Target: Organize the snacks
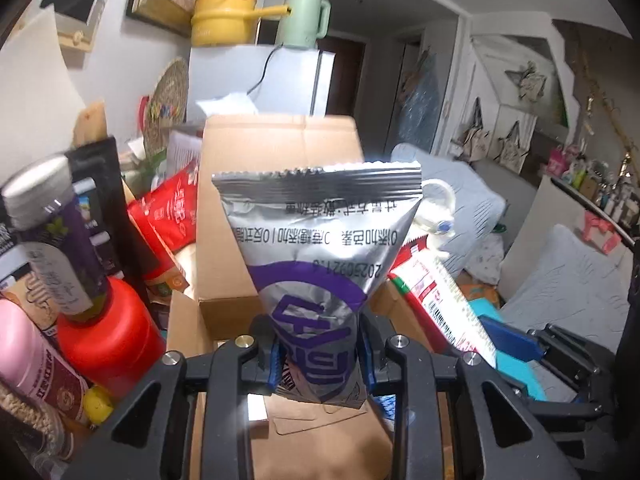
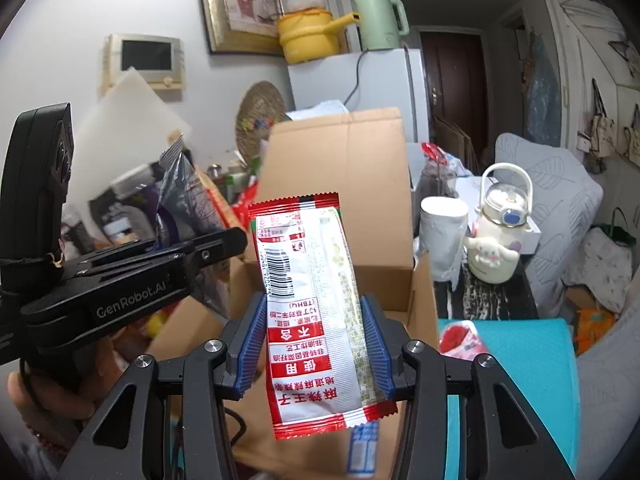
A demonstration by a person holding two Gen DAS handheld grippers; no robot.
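My left gripper [image 1: 322, 354] is shut on a silver and purple snack bag [image 1: 318, 252] and holds it upright above an open cardboard box [image 1: 240, 216]. My right gripper [image 2: 312, 344] is shut on a red and white snack packet [image 2: 308, 312], held upright over the same box [image 2: 340, 168]. In the right wrist view the left gripper [image 2: 224, 240] with its silver bag [image 2: 182, 184] is at the left. In the left wrist view the red and white packet [image 1: 436, 300] shows at the right.
Bottles, a red jar [image 1: 108, 328] and red snack bags [image 1: 172, 208] crowd the left. A white mug [image 2: 442, 224] and a white character kettle [image 2: 498, 236] stand to the right of the box. A teal mat [image 2: 520, 360] lies at the right front.
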